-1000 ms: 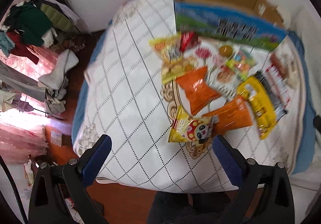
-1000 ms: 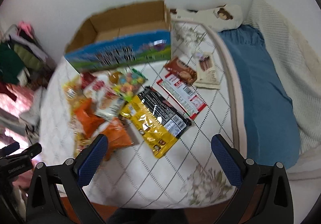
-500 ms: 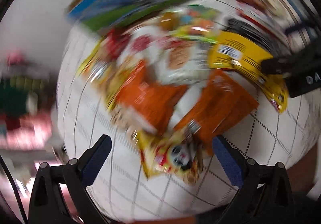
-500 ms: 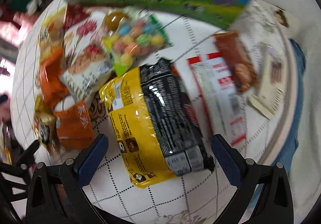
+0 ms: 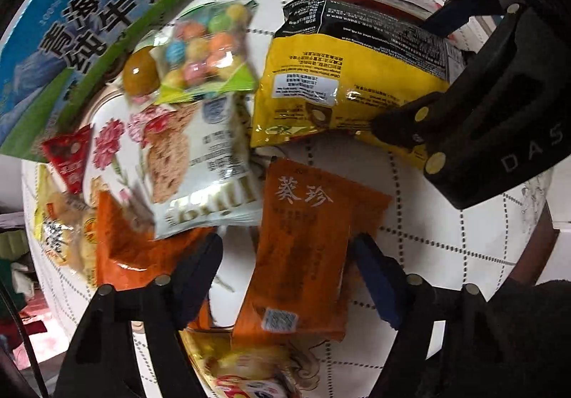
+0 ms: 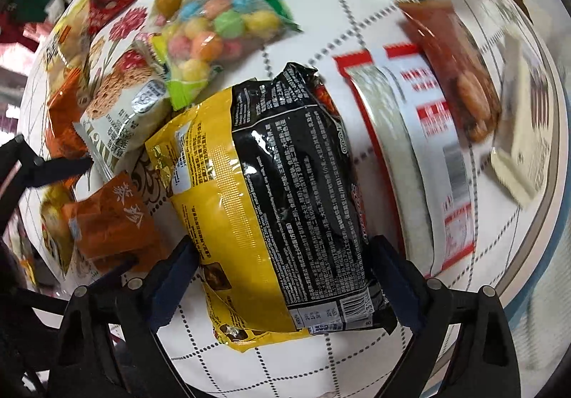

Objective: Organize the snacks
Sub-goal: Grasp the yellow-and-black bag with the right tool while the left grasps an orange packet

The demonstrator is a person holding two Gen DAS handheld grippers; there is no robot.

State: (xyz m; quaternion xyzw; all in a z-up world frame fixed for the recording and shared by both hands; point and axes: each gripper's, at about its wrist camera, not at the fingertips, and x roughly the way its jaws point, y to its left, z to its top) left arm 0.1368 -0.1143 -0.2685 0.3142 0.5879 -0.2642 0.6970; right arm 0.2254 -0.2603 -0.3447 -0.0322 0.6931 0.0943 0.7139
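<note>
Two hand-held grippers hang low over a white quilted bed (image 6: 303, 358) strewn with snack packets. Nearest in the left wrist view, the left gripper (image 5: 287, 255) has its jaws spread wide, one blue pad on each side of an orange snack packet (image 5: 307, 248) printed with white characters; whether the pads touch it cannot be told. In the right wrist view, the right gripper (image 6: 282, 259) is likewise wide apart, straddling the near end of a large yellow-and-black bag (image 6: 271, 205) without squeezing it. At the near edge of the left view lies one yellow packet with a cartoon face (image 5: 246, 376), blurred. Left of the first orange packet sits a second orange packet (image 5: 132, 248), making two orange ones. Just beyond them lies one white cookie bag with red flowers (image 5: 192, 155), partly over the second orange packet. Farther still is one clear bag of coloured candy balls (image 5: 207, 52), with one small red triangular packet (image 5: 69, 155) to its left. To the right of the yellow-and-black bag lies one long red-and-white package (image 6: 421, 155), then one brown packet (image 6: 460, 77) and one pale cream packet (image 6: 524, 144). Farthest away stands one blue-and-green milk carton box (image 5: 85, 23), along the far side of the pile.
</note>
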